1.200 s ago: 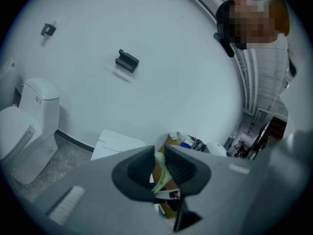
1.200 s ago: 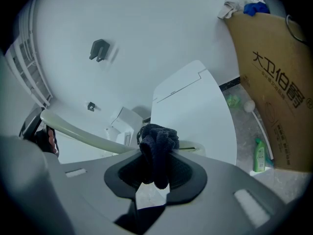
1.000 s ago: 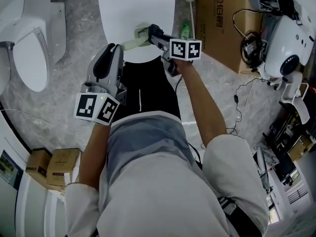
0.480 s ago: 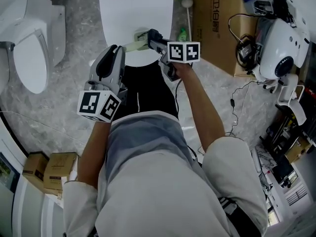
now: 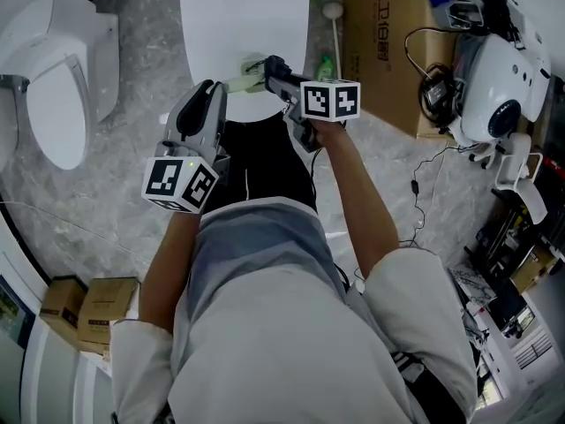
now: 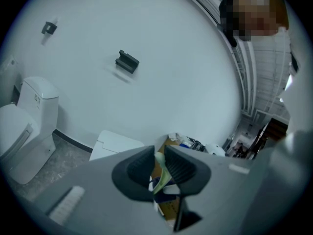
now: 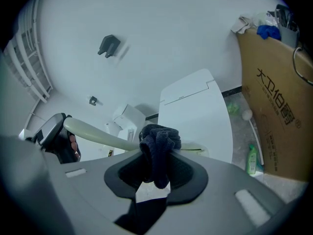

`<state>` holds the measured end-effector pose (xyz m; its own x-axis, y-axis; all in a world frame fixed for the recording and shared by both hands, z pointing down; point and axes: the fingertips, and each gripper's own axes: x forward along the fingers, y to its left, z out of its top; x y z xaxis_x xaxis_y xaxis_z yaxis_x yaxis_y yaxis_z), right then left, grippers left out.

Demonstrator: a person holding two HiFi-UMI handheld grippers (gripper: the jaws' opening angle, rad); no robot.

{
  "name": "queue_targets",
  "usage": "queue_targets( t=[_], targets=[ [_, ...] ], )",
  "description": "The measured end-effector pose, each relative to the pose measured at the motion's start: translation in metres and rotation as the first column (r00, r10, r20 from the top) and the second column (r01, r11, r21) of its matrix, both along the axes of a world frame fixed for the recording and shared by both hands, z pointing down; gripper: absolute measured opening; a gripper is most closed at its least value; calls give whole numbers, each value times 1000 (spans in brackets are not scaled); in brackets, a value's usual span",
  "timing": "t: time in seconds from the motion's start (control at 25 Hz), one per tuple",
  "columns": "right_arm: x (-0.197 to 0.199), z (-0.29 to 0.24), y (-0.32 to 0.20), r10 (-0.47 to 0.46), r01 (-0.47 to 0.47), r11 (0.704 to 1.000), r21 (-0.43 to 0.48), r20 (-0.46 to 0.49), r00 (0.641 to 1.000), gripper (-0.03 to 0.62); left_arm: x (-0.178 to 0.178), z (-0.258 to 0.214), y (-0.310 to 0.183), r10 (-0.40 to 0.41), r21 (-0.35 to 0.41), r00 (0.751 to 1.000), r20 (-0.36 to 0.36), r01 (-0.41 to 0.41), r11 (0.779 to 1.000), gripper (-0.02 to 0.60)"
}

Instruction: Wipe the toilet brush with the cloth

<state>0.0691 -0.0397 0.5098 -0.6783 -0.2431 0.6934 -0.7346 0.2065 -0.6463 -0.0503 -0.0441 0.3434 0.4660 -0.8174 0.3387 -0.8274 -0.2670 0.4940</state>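
The toilet brush [image 5: 235,80] is pale green, and its handle [image 7: 95,132] runs level between my two grippers. My left gripper [image 5: 210,89] is shut on the handle's near end, seen as a thin green strip [image 6: 161,172] between its jaws. My right gripper [image 5: 268,64] is shut on a dark blue cloth [image 7: 157,143] bunched up against the brush. In the right gripper view the cloth covers the middle of the brush, and the far end [image 7: 195,148] pokes out to its right. The left gripper [image 7: 55,136] shows at that view's left edge.
A white flat-topped fixture [image 5: 243,11] lies under the grippers. A white toilet [image 5: 53,69] stands to the left. To the right are a cardboard box [image 5: 388,42], a green bottle [image 5: 328,62], a long-handled white tool [image 5: 335,20] and a white machine with cables [image 5: 499,87].
Both grippers keep their hold and have hardly moved. The left gripper's marker cube has drifted slightly right and up in the head view.
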Motion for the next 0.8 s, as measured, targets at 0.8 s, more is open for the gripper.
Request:
queue_targets(
  t=[0.8],
  targets=[
    [-13,-64,-5,-30,26,995,99,35,999,91,-3,-1,-6,34,12,999,2,-34,999,0]
  ],
)
